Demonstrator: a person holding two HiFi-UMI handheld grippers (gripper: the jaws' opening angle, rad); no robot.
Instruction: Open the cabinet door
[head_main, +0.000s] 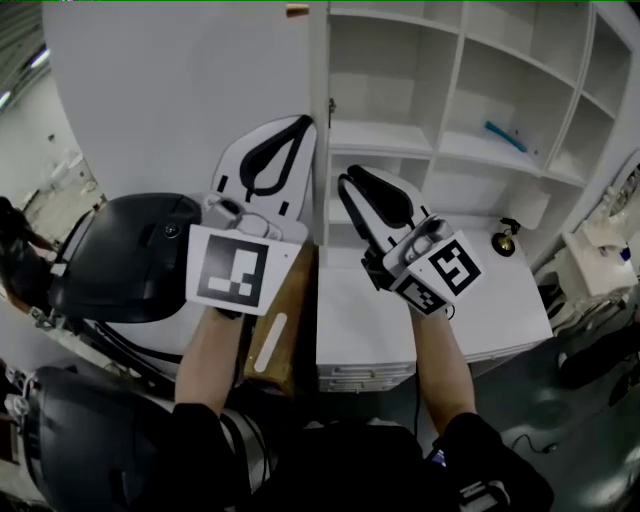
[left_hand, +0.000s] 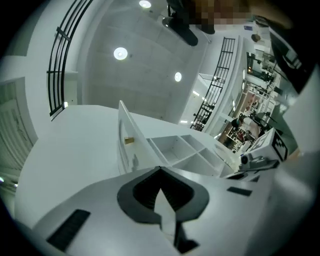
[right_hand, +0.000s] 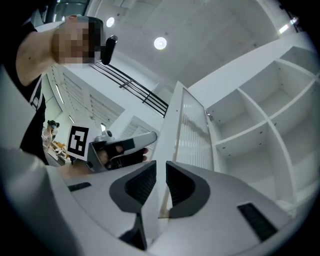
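Nearest, the right tool has its jaws pressed on either side of the free edge of the cabinet door. The left tool is closed tip to tip on nothing and hangs just beside the door's other face.

The door stands between the two tools, swung out from the cabinet toward the person and roughly square to the cabinet front. Its long axis runs straight up and down. The free edge points at the person and the ribbed inner face looks to the right. Farther off, a hinge holds the far edge to the left side of the open shelves. A white counter lies below the shelves.

I judge the opening to be well along, with the shelves already bare to view and the swing in its late part. If the door is to go wider, the right tool has to carry the edge leftward along an arc round the hinge. It should turn with the panel, not drag it sideways. The left tool sits on the side the door would sweep toward, so it would need to give way first.
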